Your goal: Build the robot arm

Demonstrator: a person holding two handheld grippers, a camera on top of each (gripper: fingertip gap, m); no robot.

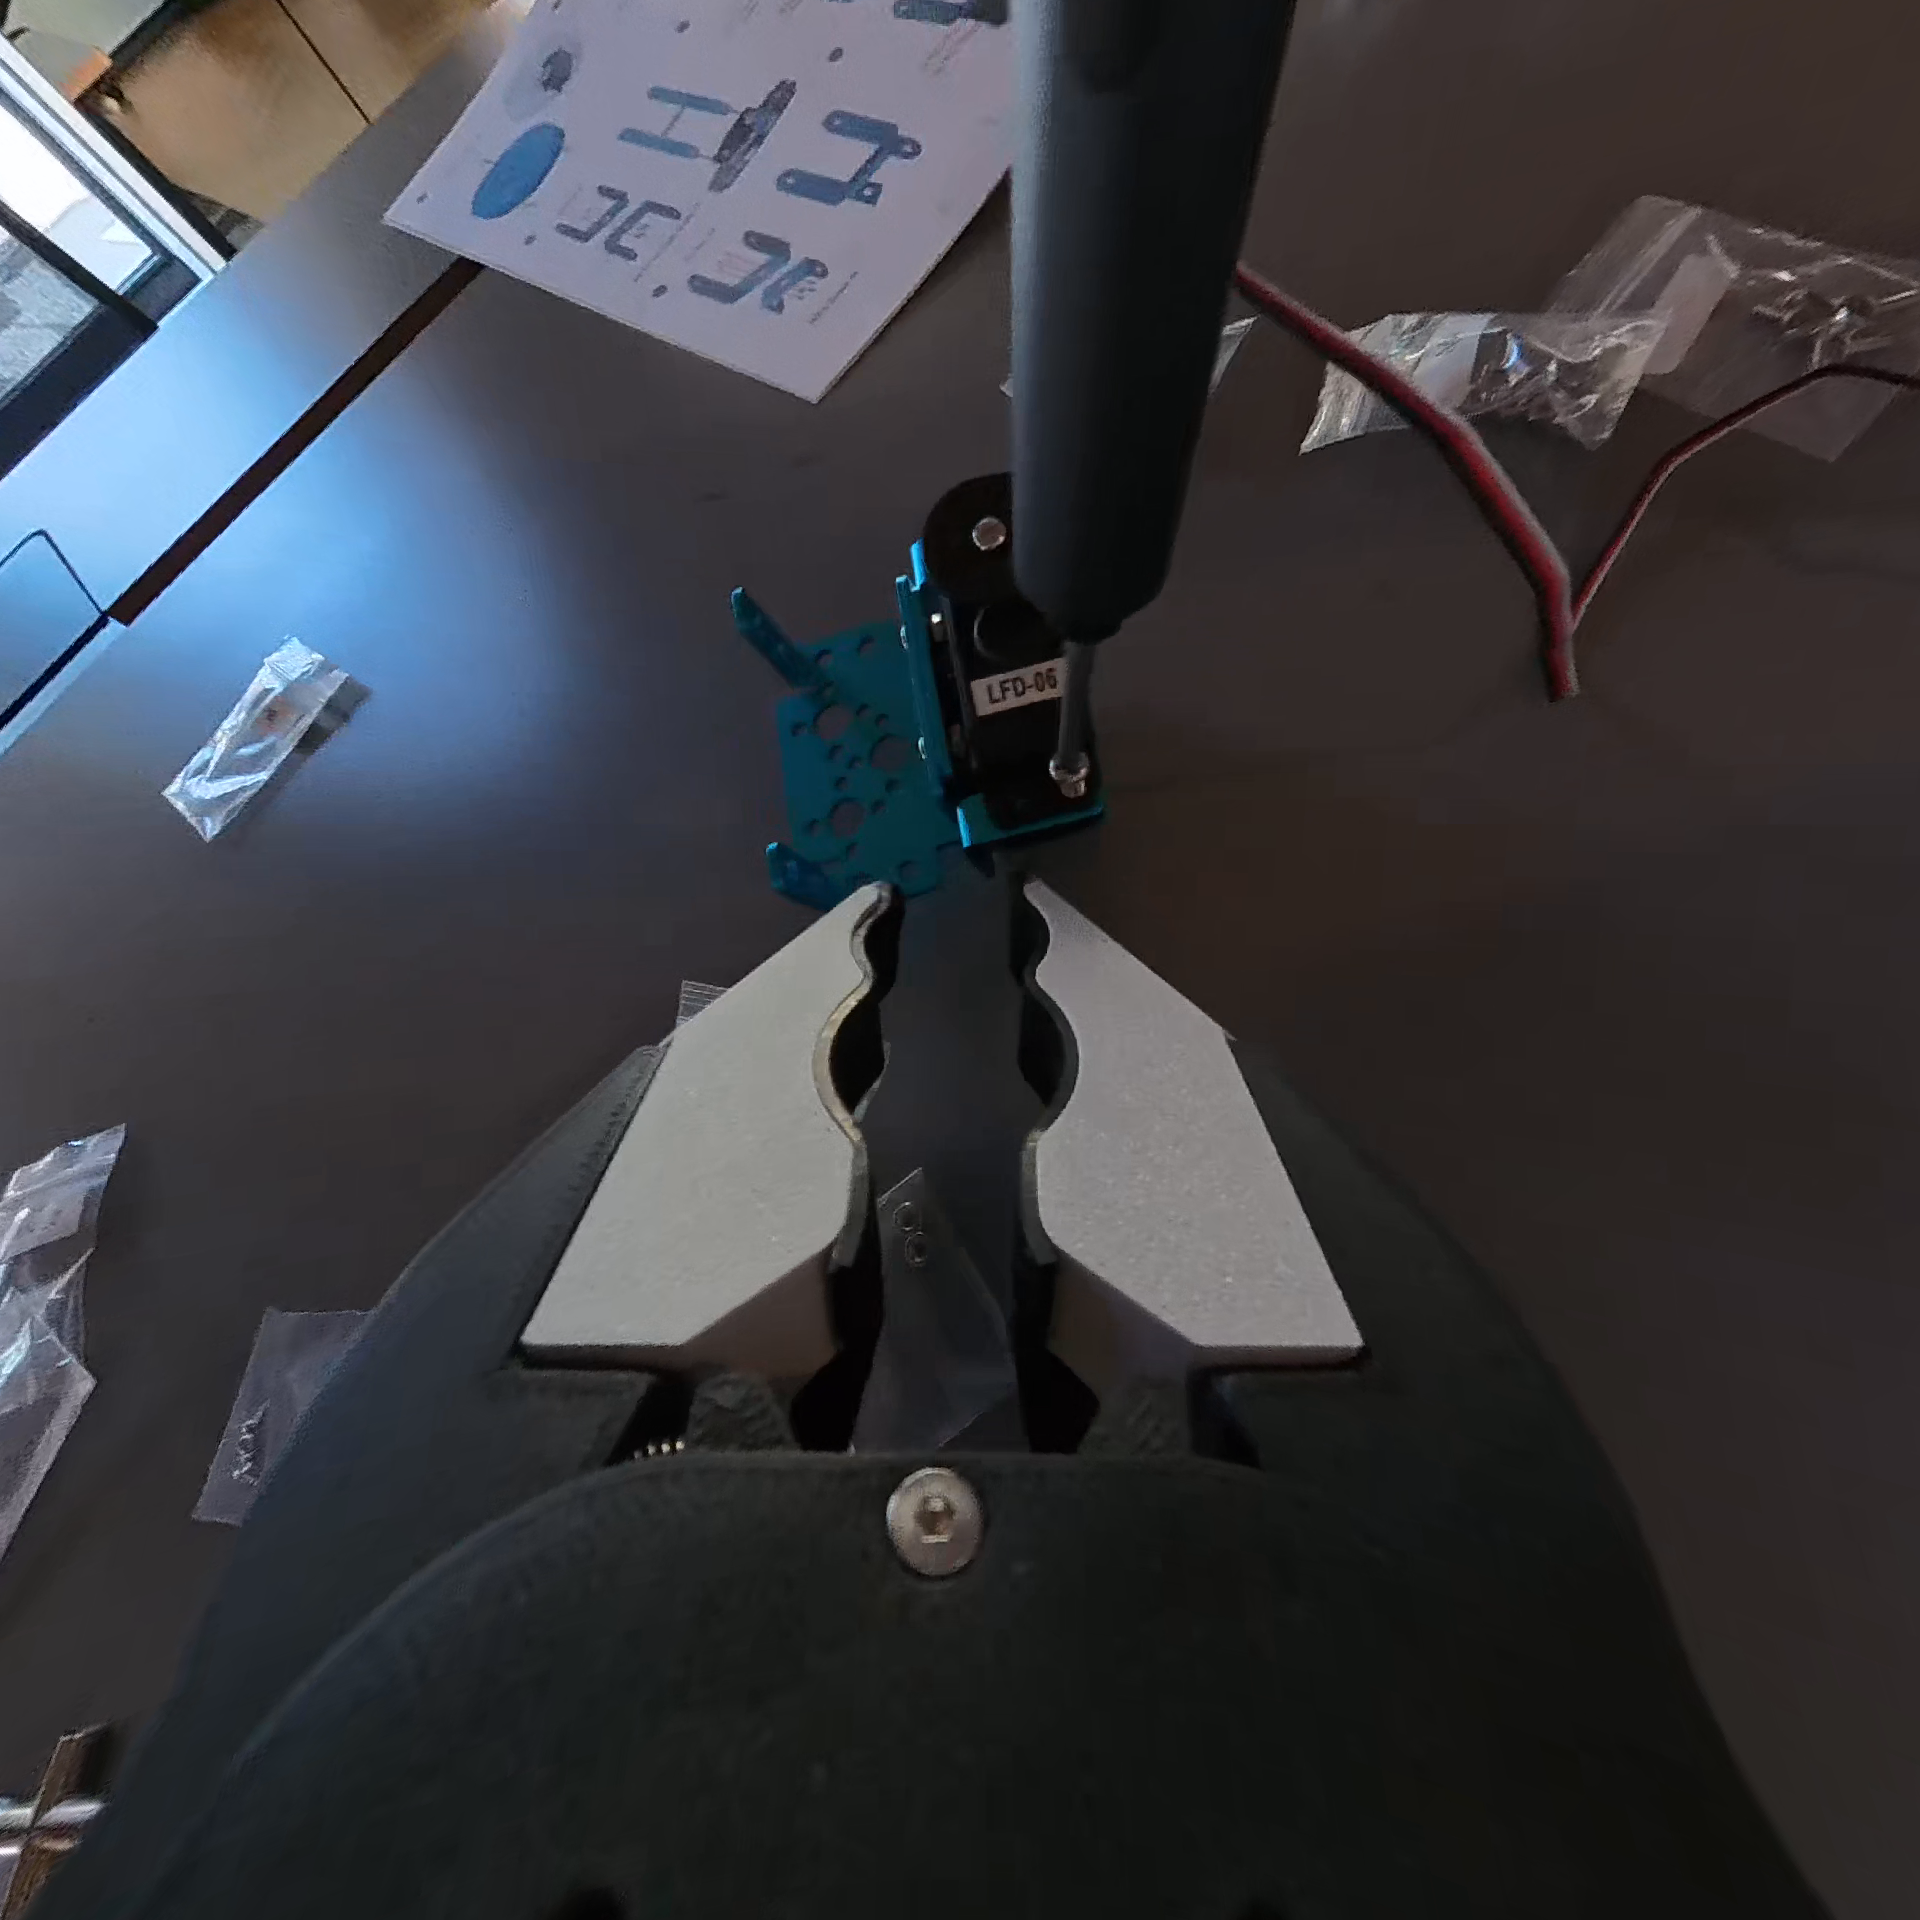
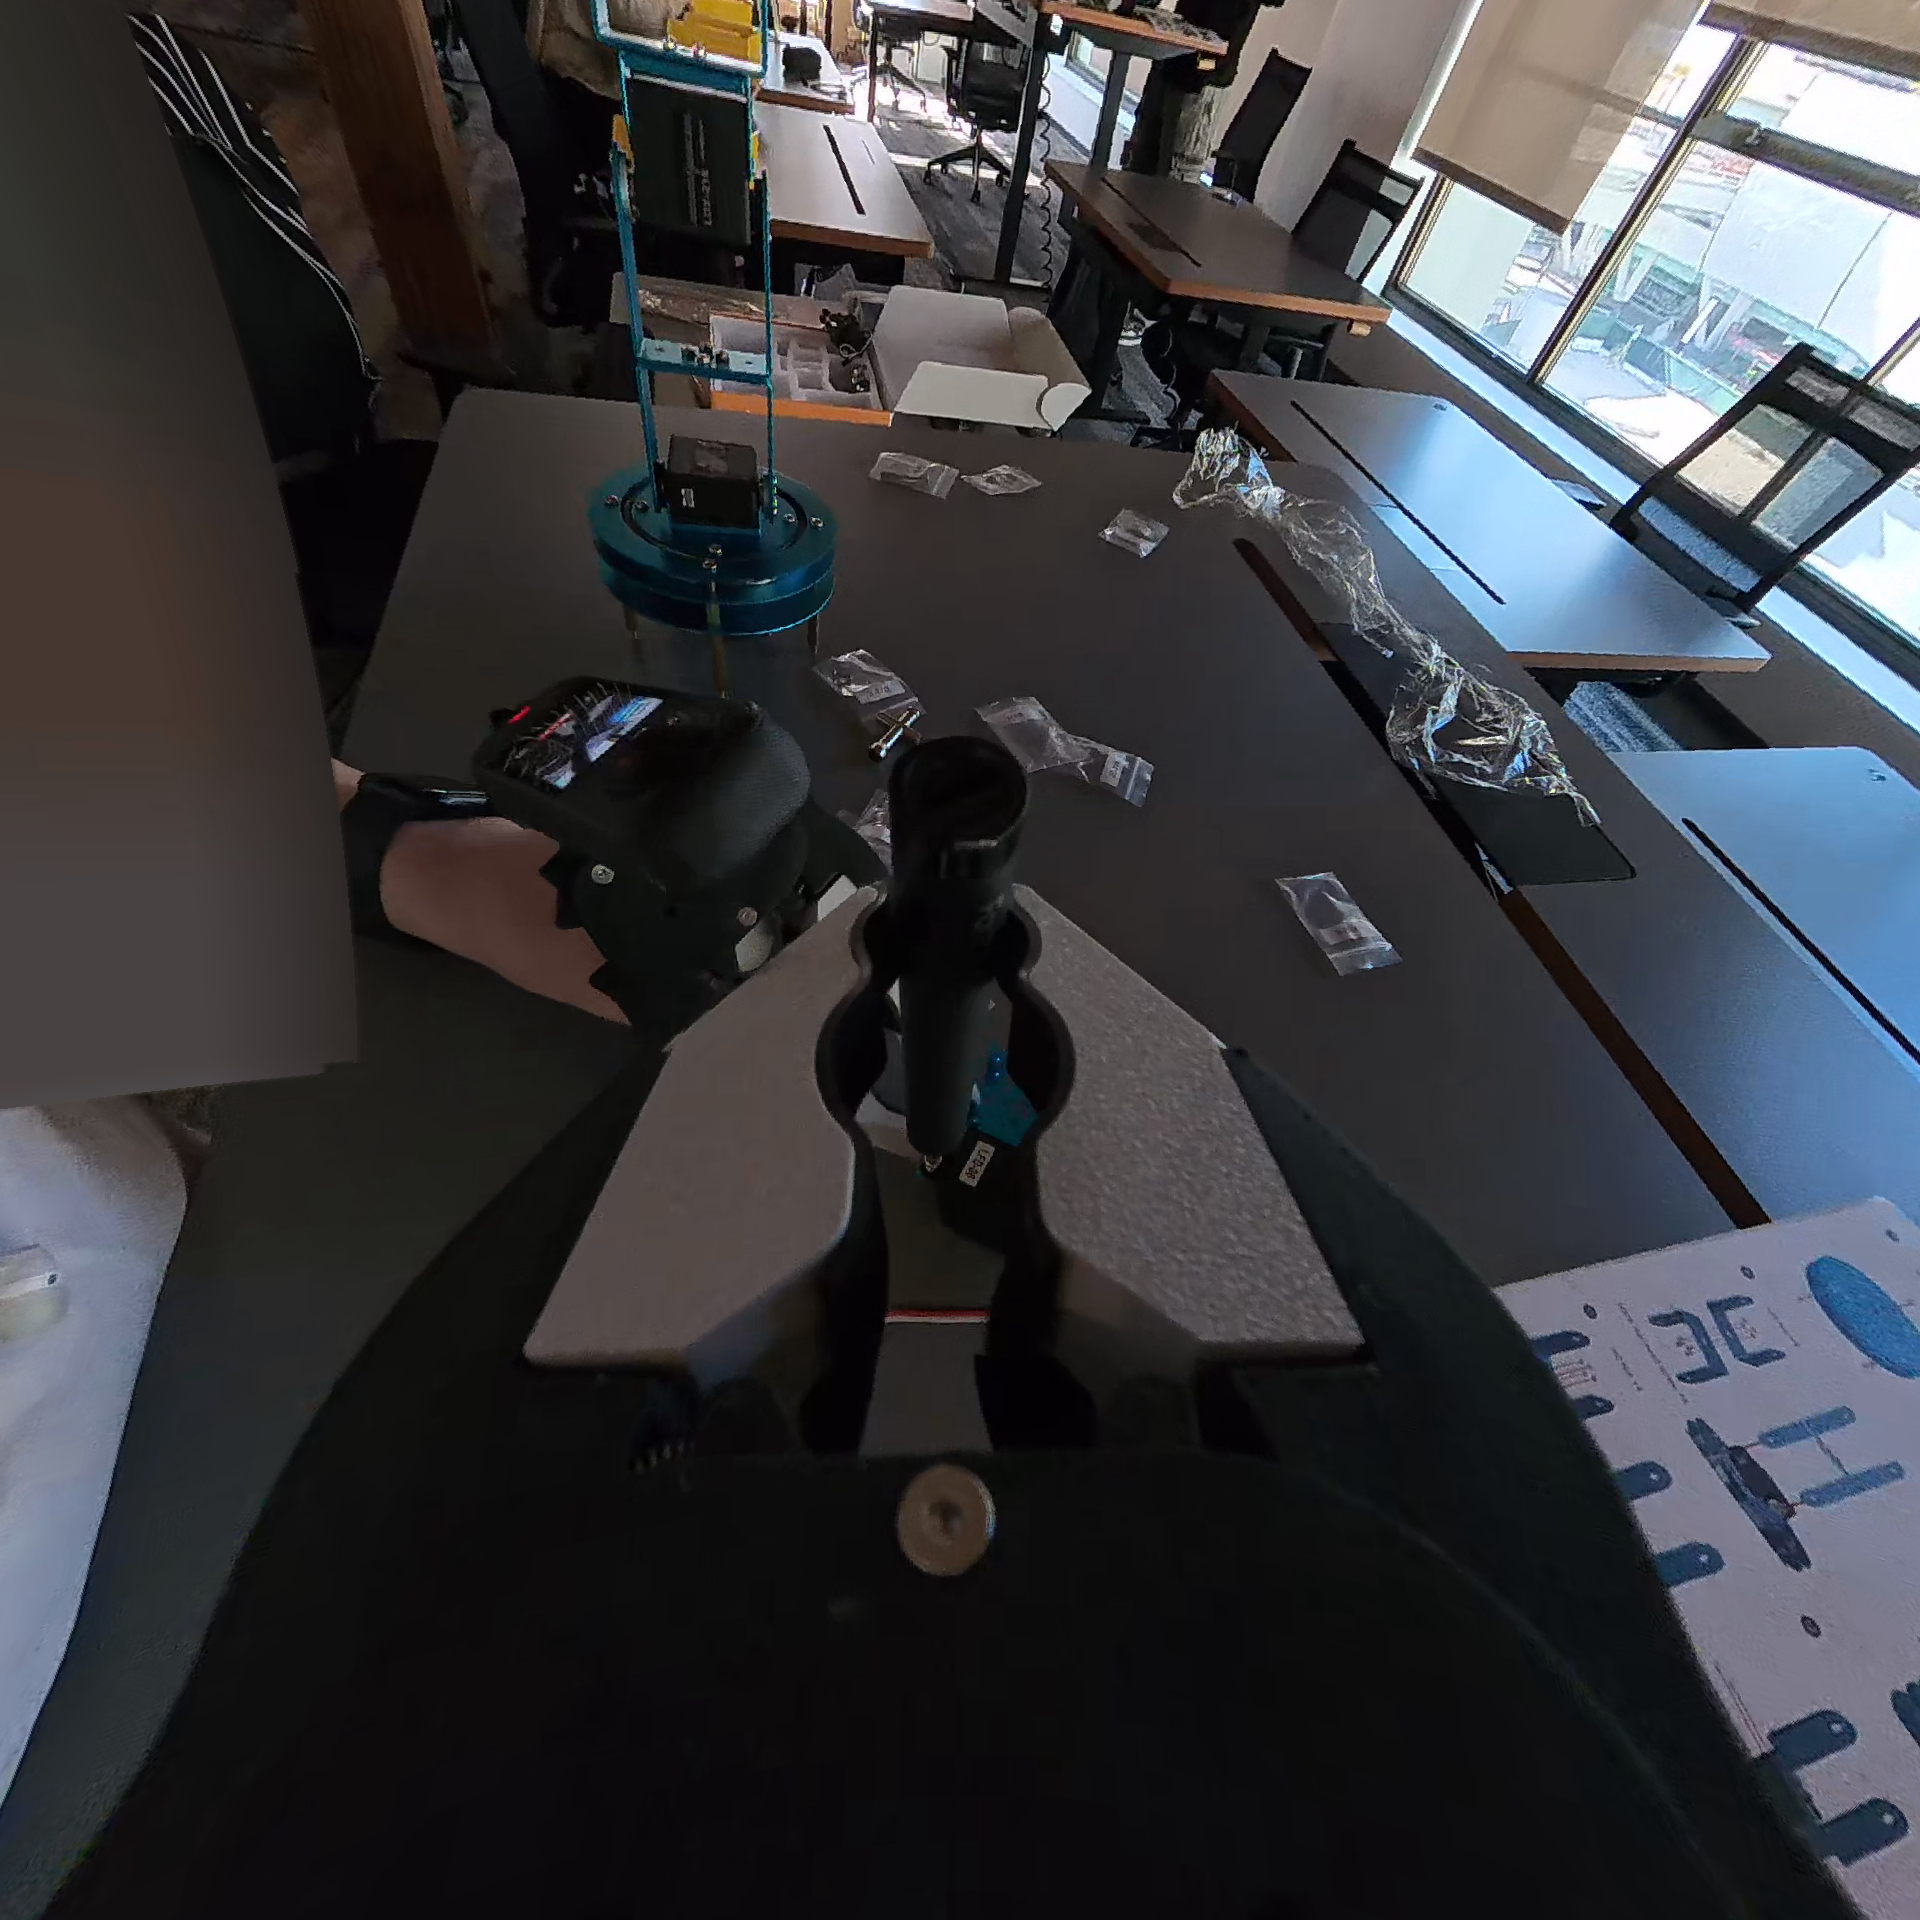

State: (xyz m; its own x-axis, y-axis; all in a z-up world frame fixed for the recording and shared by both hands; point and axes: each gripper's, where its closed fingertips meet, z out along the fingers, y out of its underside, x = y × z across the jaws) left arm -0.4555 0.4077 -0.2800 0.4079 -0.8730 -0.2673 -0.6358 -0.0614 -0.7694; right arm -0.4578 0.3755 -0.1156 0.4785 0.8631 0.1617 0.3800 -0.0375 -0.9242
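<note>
We see a black servo (image 1: 1013,717) seated upright in a blue metal bracket (image 1: 868,769) on the dark table (image 1: 1455,1143), just past the tips of the left gripper (image 1: 954,896). The servo carries one white label with dark lettering on its side, and one round black horn on top. A perforated blue plate of the bracket lies flat toward the left gripper.

A dark screwdriver (image 1: 1127,312) stands nearly upright over the servo, its thin metal shaft touching a screw (image 1: 1068,771) at the bracket's near corner. In the right wrist view the right gripper (image 2: 948,914) clamps this screwdriver (image 2: 951,935) between its notched grey fingers (image 2: 1143,1122), jaws narrow around the handle.

The left gripper's jaws stand narrowly apart with nothing between them, the tips close to the bracket; whether they touch it we cannot tell. In the right wrist view a hand (image 2: 468,914) holds that gripper.

One red, black and white cable (image 1: 1455,416) trails off to the right. One printed sheet (image 1: 717,177) with blue part diagrams and small text too blurred to read lies beyond the servo. Clear plastic bags lie scattered: one small one (image 1: 265,738) to the left, crumpled ones (image 1: 1662,322) at the right.

Farther off in the right wrist view stands one blue round-based assembly (image 2: 712,540) with a tall frame, and a long crumpled strip of clear wrap (image 2: 1434,665).
</note>
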